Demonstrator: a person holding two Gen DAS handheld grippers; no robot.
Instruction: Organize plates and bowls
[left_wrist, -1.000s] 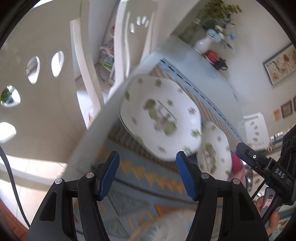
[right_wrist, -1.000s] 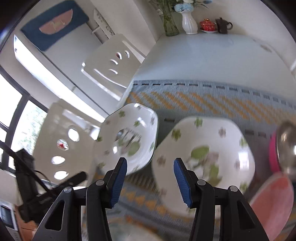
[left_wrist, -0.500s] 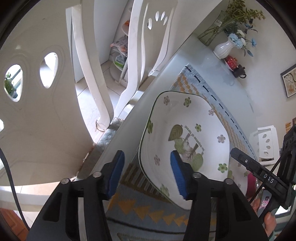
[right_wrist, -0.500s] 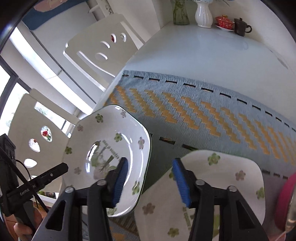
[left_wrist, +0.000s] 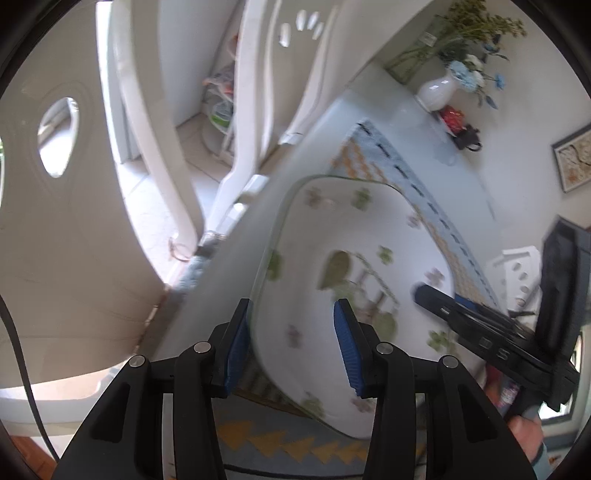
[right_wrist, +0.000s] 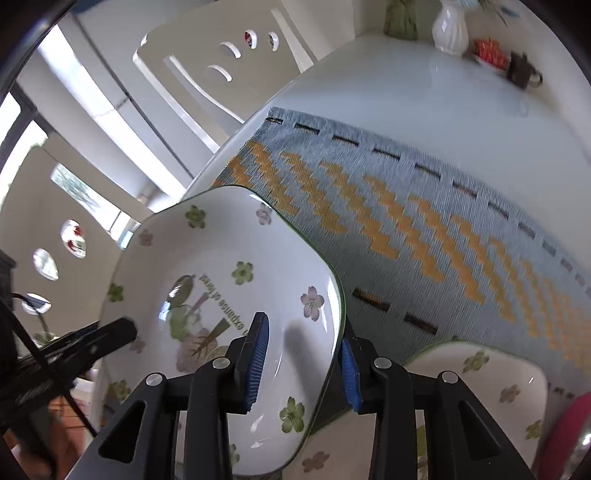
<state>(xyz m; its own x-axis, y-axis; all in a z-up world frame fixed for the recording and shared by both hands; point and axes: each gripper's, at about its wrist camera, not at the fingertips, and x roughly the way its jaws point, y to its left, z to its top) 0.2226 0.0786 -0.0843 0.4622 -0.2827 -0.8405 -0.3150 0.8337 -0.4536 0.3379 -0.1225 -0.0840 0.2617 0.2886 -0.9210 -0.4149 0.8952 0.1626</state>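
Over patterned mat (right_wrist: 424, 229) — closing tongs (right_wrist: 301, 363) straddle floral plate's (right_wrist: 221, 280) rim.

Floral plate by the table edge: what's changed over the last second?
Both grippers came down onto the floral plate: the left gripper now straddles its near rim, the right gripper its opposite rim, jaws closing around it. The second floral plate, runner and vase stayed put.
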